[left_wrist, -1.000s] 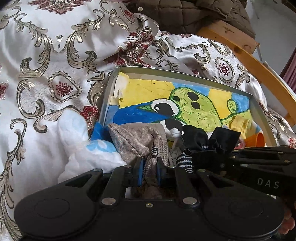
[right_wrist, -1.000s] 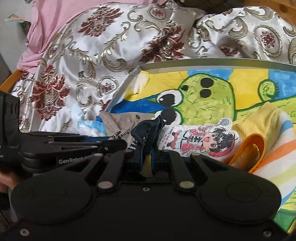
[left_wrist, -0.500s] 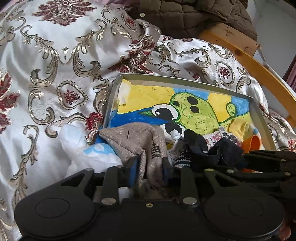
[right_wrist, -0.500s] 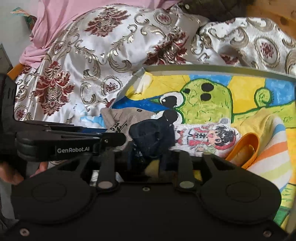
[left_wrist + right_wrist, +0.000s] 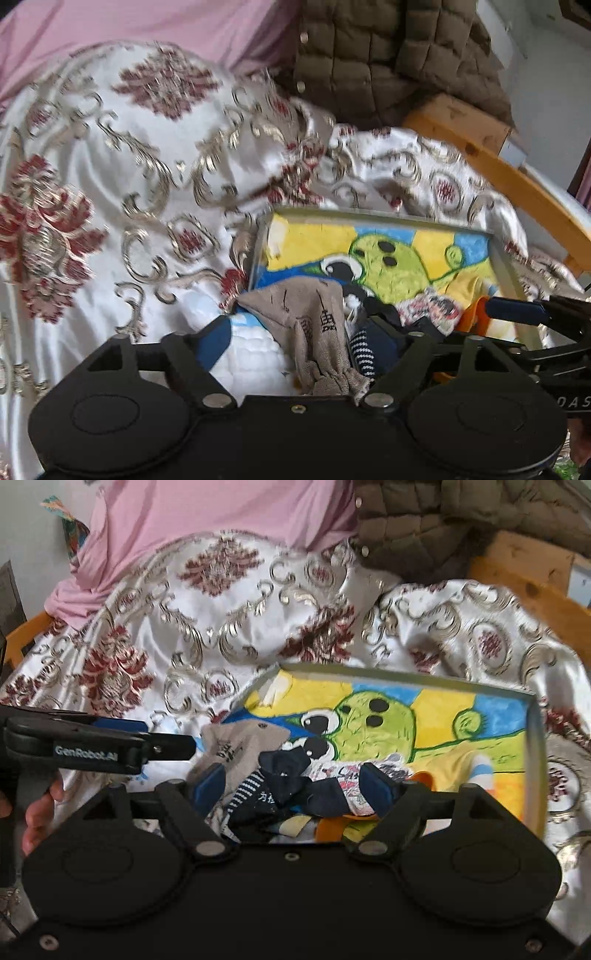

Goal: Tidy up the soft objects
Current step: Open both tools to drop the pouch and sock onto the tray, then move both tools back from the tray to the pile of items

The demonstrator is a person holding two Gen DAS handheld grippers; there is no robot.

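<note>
White lettering reading "GenRobot.AI" stands on the side of the black left gripper [image 5: 207,744], seen from the right wrist view. In the left wrist view the letters "DAS" show in white on the body of the right gripper [image 5: 513,306] at the picture's right edge, cut off by the frame. The grey-brown sock [image 5: 306,314] carries dark characters and the navy sock [image 5: 291,786] white ones, both too blurred to read.
</note>
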